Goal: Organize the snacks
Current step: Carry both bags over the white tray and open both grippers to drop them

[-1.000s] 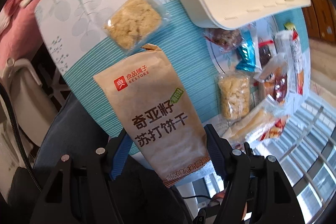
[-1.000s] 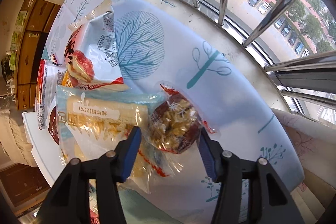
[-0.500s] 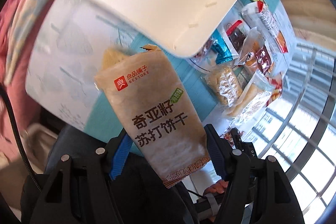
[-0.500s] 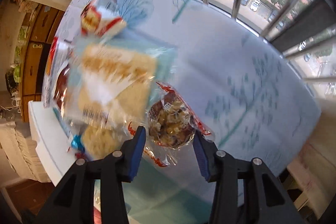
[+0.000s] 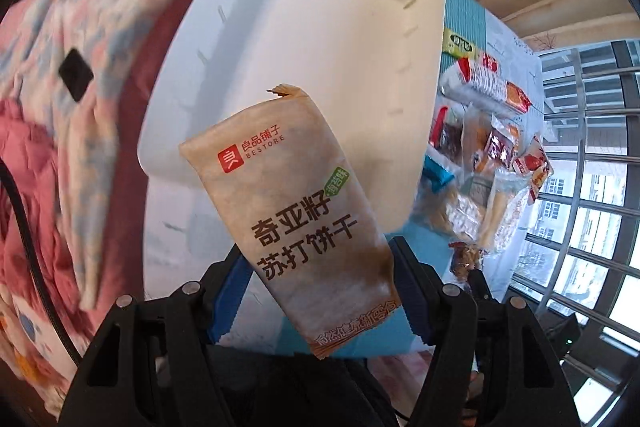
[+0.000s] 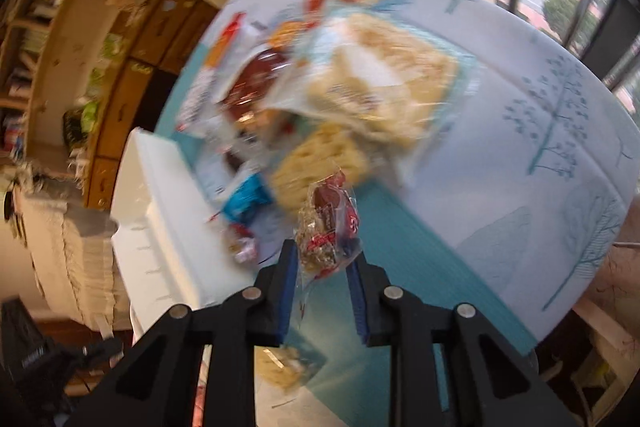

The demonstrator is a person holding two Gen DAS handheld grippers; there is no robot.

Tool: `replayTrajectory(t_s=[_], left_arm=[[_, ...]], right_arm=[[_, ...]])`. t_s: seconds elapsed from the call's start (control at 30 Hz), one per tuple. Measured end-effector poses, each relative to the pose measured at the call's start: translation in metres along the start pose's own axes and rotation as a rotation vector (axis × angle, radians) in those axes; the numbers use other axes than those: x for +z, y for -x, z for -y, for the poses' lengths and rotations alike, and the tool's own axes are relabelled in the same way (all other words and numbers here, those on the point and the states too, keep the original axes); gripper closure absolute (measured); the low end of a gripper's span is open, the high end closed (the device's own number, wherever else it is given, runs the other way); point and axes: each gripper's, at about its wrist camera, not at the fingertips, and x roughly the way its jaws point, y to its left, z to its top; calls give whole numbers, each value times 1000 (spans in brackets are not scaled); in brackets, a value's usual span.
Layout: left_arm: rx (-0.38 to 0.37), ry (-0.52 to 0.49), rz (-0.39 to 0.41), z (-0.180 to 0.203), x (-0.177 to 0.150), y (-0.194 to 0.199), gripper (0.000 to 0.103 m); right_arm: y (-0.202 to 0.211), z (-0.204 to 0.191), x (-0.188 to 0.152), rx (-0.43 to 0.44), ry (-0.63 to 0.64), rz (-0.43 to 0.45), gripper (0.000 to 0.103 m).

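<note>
My left gripper (image 5: 320, 267) is shut on a tan cracker packet (image 5: 296, 215) with a red logo, held in the air in front of the white plastic bin (image 5: 280, 39), whose inside looks bare. In the right wrist view my right gripper (image 6: 324, 259) is shut on a small clear nut-snack packet (image 6: 326, 227) with red print, lifted above the table. The same packet (image 5: 466, 261) shows at the lower right of the left wrist view. Behind it a pile of snack packets (image 6: 360, 87) lies on the leaf-patterned tablecloth (image 6: 520, 155). The white bin (image 6: 160, 211) stands to the pile's left.
A pink and white blanket (image 5: 60, 107) lies left of the bin. More snack packets (image 5: 492, 147) crowd the table to the bin's right. Window bars (image 5: 580, 187) run along the table's far side. Wooden cabinets (image 6: 132, 75) stand behind the table.
My left gripper rose and rolled with the cracker packet, so the bin now sits behind it. My right gripper closed on the nut-snack packet and lifted it away from the pile toward the bin.
</note>
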Motion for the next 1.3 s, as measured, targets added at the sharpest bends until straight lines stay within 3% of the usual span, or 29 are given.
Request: replayTrajectory(t_s=[0.3, 0.43, 0.7, 0.73, 0.77, 0.8, 0.83, 0.87, 0.93, 1.1, 1.3], left_arm=[[46, -89, 150, -24, 24, 6, 36], [81, -103, 181, -35, 30, 0, 36], [116, -152, 343, -45, 42, 2, 36], [111, -160, 360, -44, 42, 5, 35], [99, -172, 371, -43, 43, 8, 27], [89, -183, 381, -41, 42, 11, 22], [83, -188, 395, -40, 41, 14, 18], [82, -191, 411, -39, 39, 16, 18], [82, -196, 432, -36, 35, 20, 18], [91, -206, 422, -31, 21, 15, 18], [101, -228, 436, -25, -7, 12, 18]], right_arm=[[0, -84, -28, 114, 276, 95, 79], [-2, -117, -42, 163, 398, 122, 78], [-10, -160, -58, 188, 575, 135, 78], [-10, -162, -59, 188, 587, 138, 77], [-9, -163, -60, 185, 596, 145, 76], [-8, -166, -61, 180, 607, 151, 75], [-7, -167, -61, 180, 616, 156, 66], [-5, -167, -60, 181, 619, 164, 53], [-2, -166, -60, 191, 622, 182, 45], [0, -159, -52, 178, 623, 172, 43], [6, -144, -41, 173, 641, 154, 34]])
